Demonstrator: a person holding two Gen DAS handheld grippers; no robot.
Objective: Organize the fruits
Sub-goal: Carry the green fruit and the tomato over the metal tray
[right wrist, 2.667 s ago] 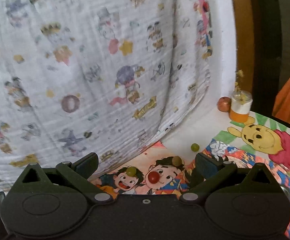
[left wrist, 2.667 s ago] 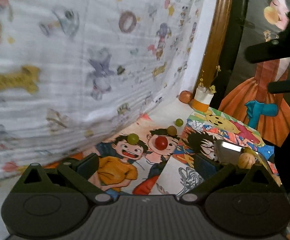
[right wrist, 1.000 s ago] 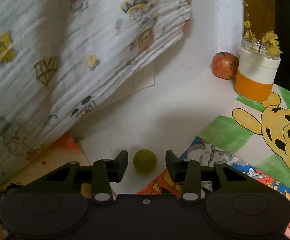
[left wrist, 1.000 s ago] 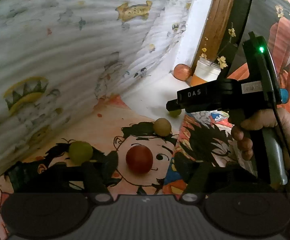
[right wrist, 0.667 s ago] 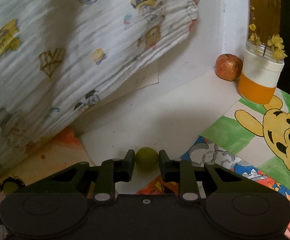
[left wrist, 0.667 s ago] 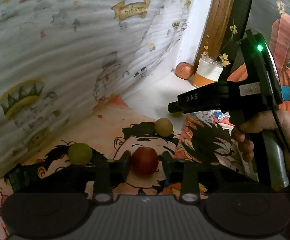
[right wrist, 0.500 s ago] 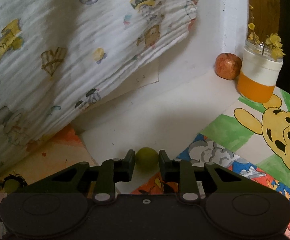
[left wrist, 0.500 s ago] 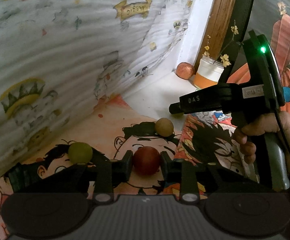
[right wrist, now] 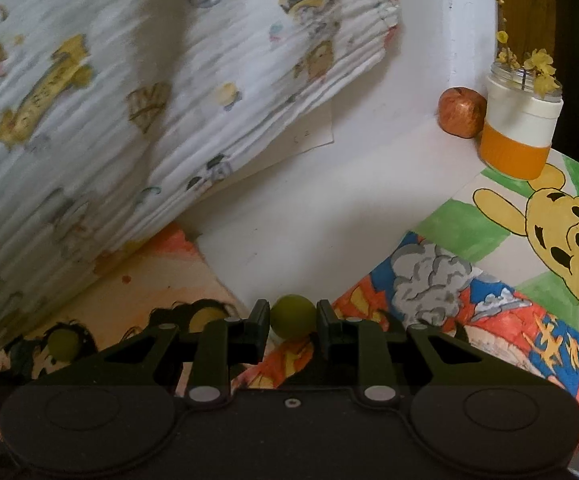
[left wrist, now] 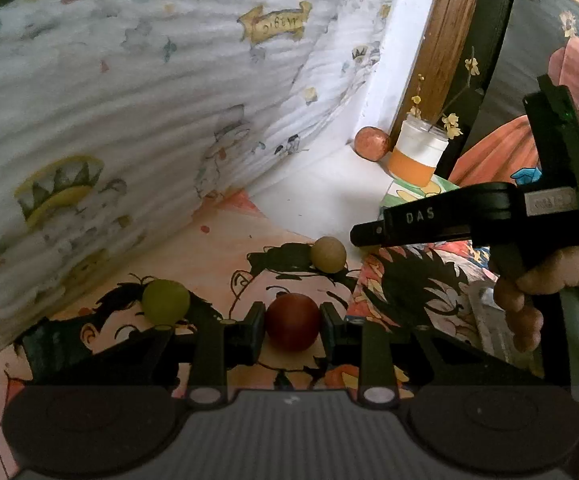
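Left gripper (left wrist: 292, 326) clamps red fruit (left wrist: 292, 321) | right gripper (right wrist: 292, 322) clamps green fruit (right wrist: 292, 315) (by white gap's (right wrist: 329, 216) edge)

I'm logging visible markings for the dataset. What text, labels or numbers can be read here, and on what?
"DAS": on the right gripper's black finger, left wrist view.
Yellow banner on the printed cloth: lettering not legible.
Grey plate on the right gripper's body: too blurred.
Paper slip under the cloth: marks too small.
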